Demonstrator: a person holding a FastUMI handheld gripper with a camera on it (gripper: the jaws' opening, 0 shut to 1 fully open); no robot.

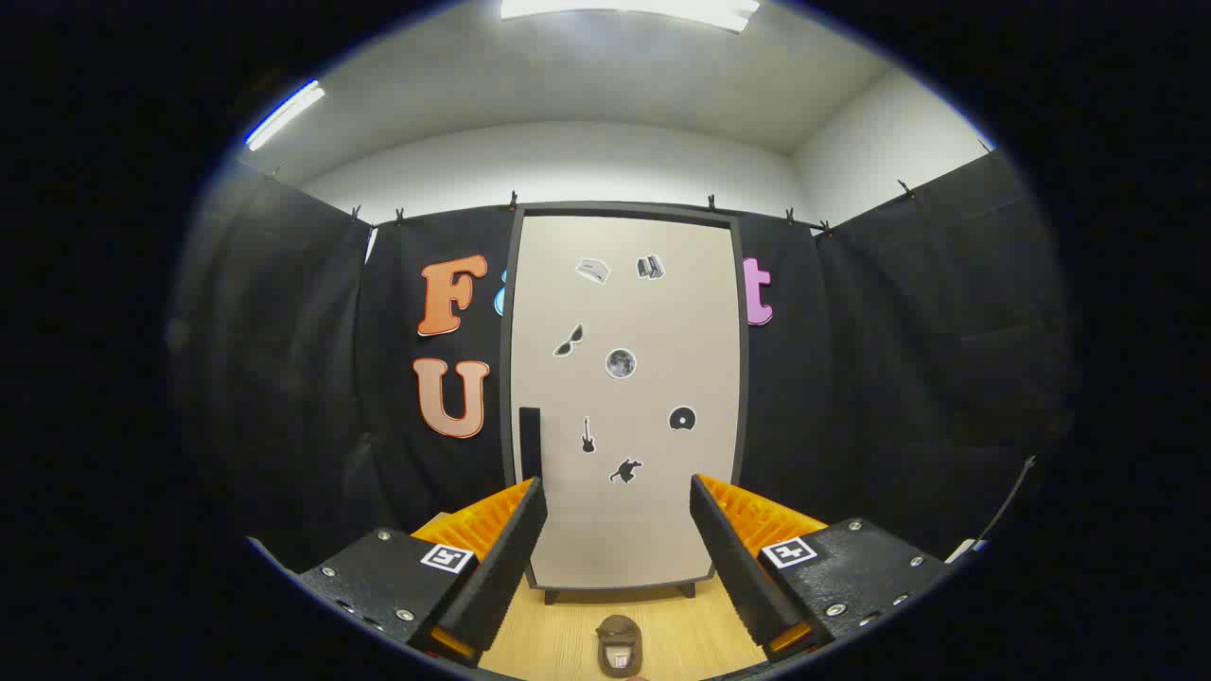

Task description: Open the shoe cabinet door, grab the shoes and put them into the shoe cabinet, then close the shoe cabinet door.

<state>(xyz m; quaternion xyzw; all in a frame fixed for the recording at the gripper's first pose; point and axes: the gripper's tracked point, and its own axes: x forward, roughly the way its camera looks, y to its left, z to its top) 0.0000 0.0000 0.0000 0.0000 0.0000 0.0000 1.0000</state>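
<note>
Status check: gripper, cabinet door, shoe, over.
Gripper open, holding nothing. Cabinet door shut, handle ahead of the left finger. Shoe on floor between the fingers.

The tool (617, 515) is held level, its two fingers spread wide apart and gripping nothing.

gripper view | faces shoe cabinet door (624, 397) head-on | low, near floor (568, 643)
</note>
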